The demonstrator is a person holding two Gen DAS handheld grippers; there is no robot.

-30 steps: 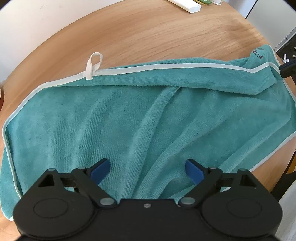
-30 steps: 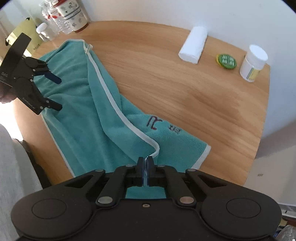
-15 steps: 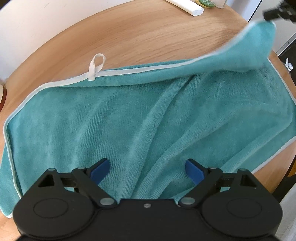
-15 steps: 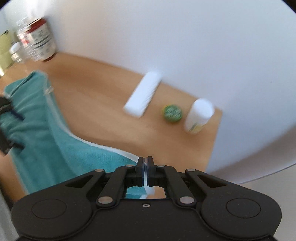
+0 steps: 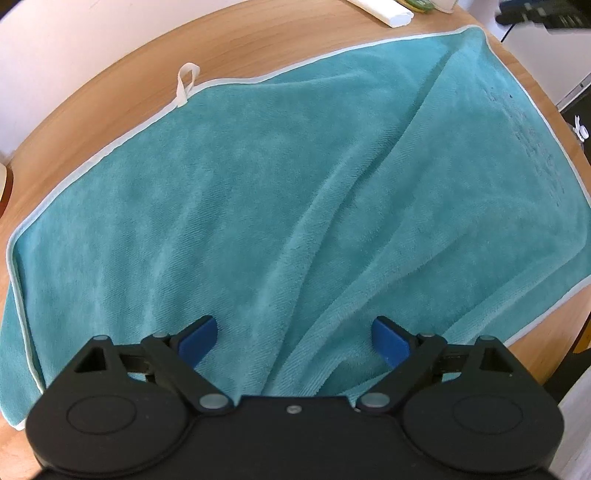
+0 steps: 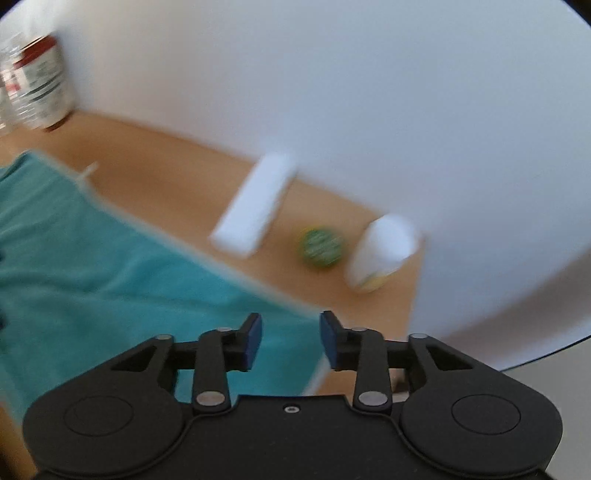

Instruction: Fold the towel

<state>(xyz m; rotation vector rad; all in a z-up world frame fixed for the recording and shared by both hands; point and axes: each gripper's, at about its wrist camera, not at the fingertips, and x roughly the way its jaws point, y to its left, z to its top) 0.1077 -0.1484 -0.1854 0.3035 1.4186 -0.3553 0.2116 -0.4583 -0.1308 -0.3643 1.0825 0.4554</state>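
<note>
A teal towel (image 5: pixel 280 192) with a white border and a small white hanging loop (image 5: pixel 185 84) lies spread over the round wooden table (image 5: pixel 110 70), with long creases running diagonally across it. My left gripper (image 5: pixel 293 338) hovers open over the towel's near edge, with nothing between its blue pads. In the blurred right wrist view, my right gripper (image 6: pixel 290 338) stands open just above the towel's far right corner (image 6: pixel 291 332), holding nothing. That same gripper shows as a dark blur (image 5: pixel 543 13) at the top right of the left wrist view.
Past the towel stand a white rolled cloth (image 6: pixel 255 206), a green round lid (image 6: pixel 320 246) and a white jar (image 6: pixel 380 254) near the wall. A labelled can (image 6: pixel 40 85) and clear bottles stand at the far left. The table edge (image 5: pixel 546 332) runs close by on the right.
My right gripper carried the folded-over towel corner outward, spread the towel flat, then opened and let go. The left gripper stayed open in place.
</note>
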